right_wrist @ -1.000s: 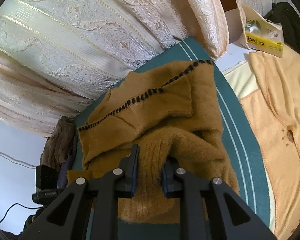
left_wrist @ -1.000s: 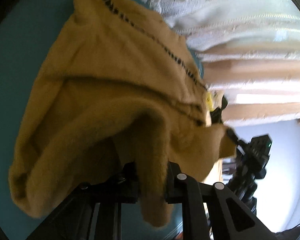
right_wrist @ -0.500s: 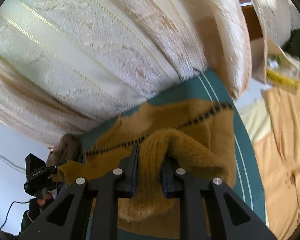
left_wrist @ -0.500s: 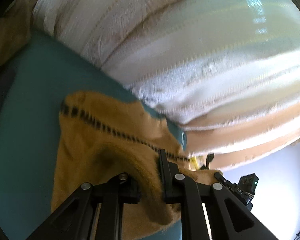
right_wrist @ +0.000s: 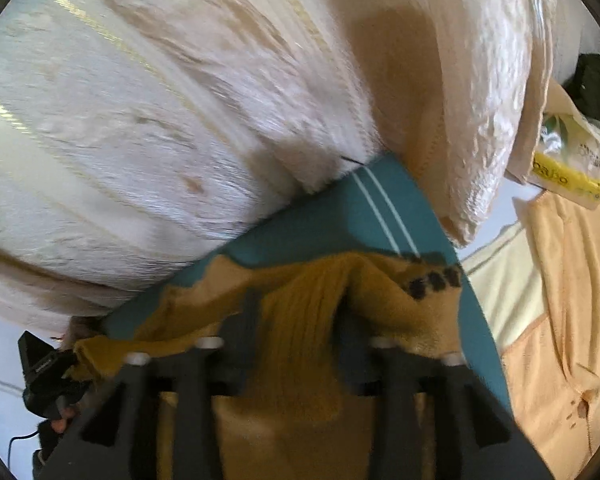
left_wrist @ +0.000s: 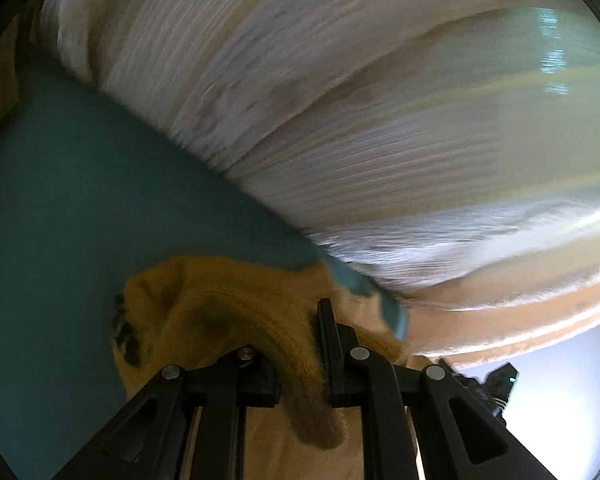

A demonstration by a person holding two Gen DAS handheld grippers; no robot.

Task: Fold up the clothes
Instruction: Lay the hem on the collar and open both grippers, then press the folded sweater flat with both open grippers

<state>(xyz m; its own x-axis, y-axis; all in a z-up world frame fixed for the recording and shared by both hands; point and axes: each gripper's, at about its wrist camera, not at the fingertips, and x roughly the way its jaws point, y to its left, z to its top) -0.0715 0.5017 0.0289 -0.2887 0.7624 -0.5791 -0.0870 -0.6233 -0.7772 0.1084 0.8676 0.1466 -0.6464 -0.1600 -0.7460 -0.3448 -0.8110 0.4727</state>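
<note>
A mustard knitted garment (left_wrist: 204, 300) with a black stitched edge lies bunched on a teal cover (left_wrist: 80, 200). My left gripper (left_wrist: 296, 344) is shut on a thick fold of it, and the fold hangs down between the fingers. In the right wrist view the same garment (right_wrist: 308, 300) runs up between the fingers of my right gripper (right_wrist: 298, 312). Its jaws are opening, blurred and set wide, and the knit sits loose between them. At the far lower left of that view, my left gripper (right_wrist: 44, 372) holds the garment's other end.
A cream patterned curtain (right_wrist: 140, 120) hangs close behind the teal cover (right_wrist: 340, 216). A peach garment (right_wrist: 560, 320) lies spread at the right, with a yellow packet (right_wrist: 568, 168) and dark clothing (right_wrist: 596, 76) behind it.
Both grippers have carried the garment toward the curtain, so less of it shows ahead. The right gripper's fingers, pinched on the fold before, now stand wide apart. The left grip is unchanged.
</note>
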